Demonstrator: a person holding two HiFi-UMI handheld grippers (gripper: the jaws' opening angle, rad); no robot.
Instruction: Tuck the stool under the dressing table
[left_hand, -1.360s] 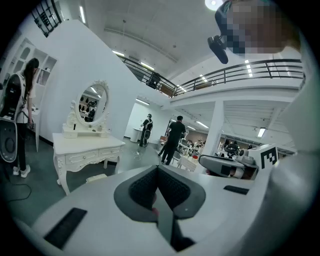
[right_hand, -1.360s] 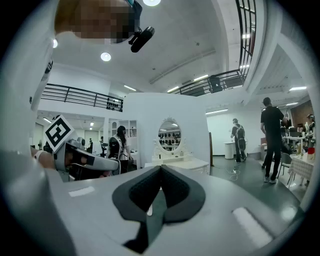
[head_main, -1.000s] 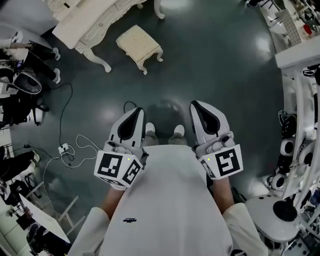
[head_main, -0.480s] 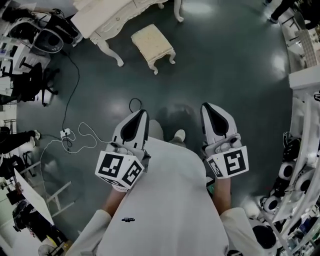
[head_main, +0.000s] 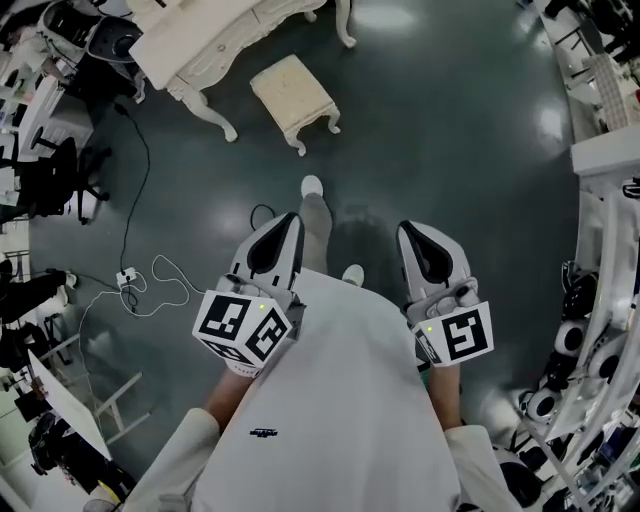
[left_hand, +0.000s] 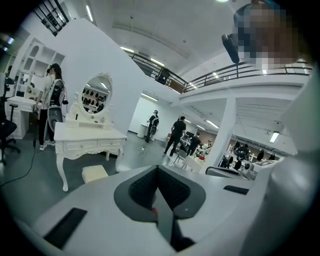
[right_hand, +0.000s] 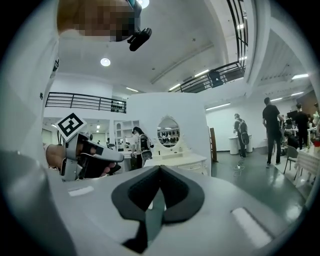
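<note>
A cream padded stool (head_main: 293, 98) with carved legs stands on the dark floor at the top of the head view, just in front of the white dressing table (head_main: 205, 40). The left gripper view shows the stool (left_hand: 94, 173) beside the dressing table (left_hand: 86, 141) with its oval mirror. In the right gripper view the dressing table (right_hand: 176, 162) lies straight ahead. My left gripper (head_main: 283, 222) and right gripper (head_main: 411, 236) are held at waist height, well short of the stool. Both are shut with nothing in them.
A cable and power strip (head_main: 130, 290) lie on the floor at the left. Office chairs (head_main: 55, 170) and desks crowd the left edge, white equipment (head_main: 600, 260) the right. Several people (left_hand: 177, 135) stand farther back. My foot (head_main: 312, 187) is stepped forward.
The stool and dressing table have shifted in the head view as I walk toward them. One foot has stepped forward. Both grippers stay shut at my waist.
</note>
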